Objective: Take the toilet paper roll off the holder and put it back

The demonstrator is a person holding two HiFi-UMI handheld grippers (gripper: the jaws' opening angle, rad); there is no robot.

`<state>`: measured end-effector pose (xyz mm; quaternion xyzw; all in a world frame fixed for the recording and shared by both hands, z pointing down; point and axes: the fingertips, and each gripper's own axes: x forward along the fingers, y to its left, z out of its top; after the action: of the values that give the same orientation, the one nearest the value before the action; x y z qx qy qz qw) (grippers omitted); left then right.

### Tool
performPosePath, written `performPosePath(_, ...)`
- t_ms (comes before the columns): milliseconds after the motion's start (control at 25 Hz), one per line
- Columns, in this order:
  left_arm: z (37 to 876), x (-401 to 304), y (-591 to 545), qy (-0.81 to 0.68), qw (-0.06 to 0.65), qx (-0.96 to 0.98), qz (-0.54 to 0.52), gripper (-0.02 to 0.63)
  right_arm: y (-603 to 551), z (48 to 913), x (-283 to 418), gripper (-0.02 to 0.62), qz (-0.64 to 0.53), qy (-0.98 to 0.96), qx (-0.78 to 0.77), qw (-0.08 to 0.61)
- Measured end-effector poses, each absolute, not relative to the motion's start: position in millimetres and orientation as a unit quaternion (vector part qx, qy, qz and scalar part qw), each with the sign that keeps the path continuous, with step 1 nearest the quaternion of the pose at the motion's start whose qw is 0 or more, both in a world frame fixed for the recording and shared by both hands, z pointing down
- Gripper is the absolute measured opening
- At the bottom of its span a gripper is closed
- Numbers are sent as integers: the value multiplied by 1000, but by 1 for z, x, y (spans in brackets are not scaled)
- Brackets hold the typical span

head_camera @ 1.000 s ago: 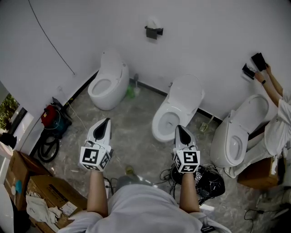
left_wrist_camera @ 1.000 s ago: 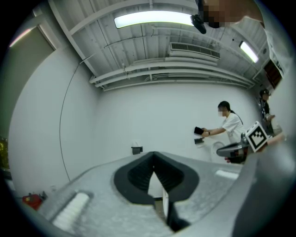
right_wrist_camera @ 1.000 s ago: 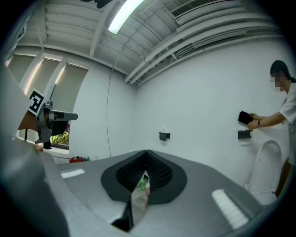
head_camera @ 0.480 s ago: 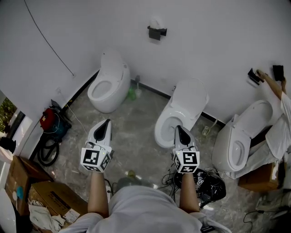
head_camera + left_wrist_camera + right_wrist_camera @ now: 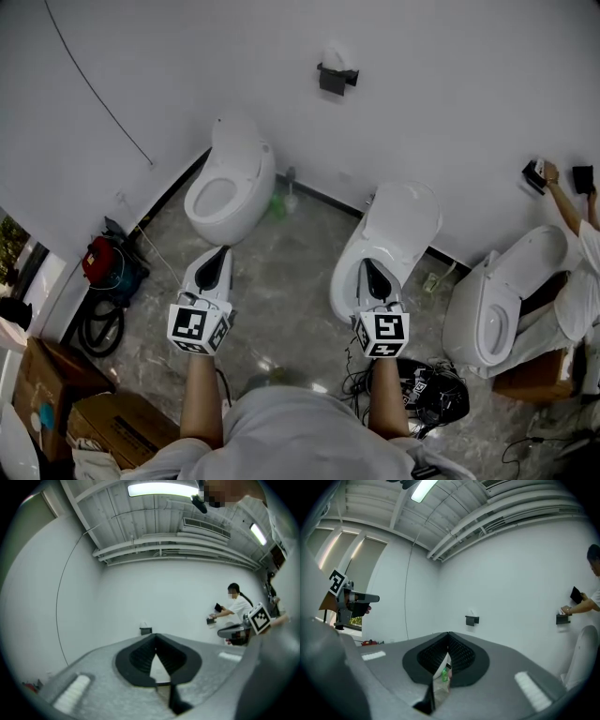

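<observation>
A black toilet paper holder is fixed high on the white wall, with a white roll resting on it. The holder looks small and far ahead in the left gripper view, and the holder is just as distant in the right gripper view. My left gripper is held out over the floor, shut and empty. To its right, my right gripper hovers over the middle toilet, also shut with nothing in it. Both are well short of the wall.
Three white toilets stand along the wall: left toilet, middle toilet, right toilet. A person at the far right reaches up to another wall holder. A red machine, cardboard boxes and cables lie on the floor.
The view has shifted forward and to the left, so the holder and toilets sit lower and further right in frame. Both grippers keep their pose. The person at the right has shifted.
</observation>
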<state>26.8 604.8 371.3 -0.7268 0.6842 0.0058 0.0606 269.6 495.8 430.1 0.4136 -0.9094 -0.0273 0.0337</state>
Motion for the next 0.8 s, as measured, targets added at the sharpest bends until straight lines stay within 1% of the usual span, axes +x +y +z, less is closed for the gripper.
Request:
performPosePath(160,370,-3,596,686,61,-725,13,0,489,426,242,-1,-34,-909,413,36)
performPosePath(320,373,-17,593,683,57,-728,18,0,485,424,228,0,-30,-909,414,33)
performPosePath(800,387,-36,557,675,49,-736,19,0,457,438,202,-2,-36,-907,415,52)
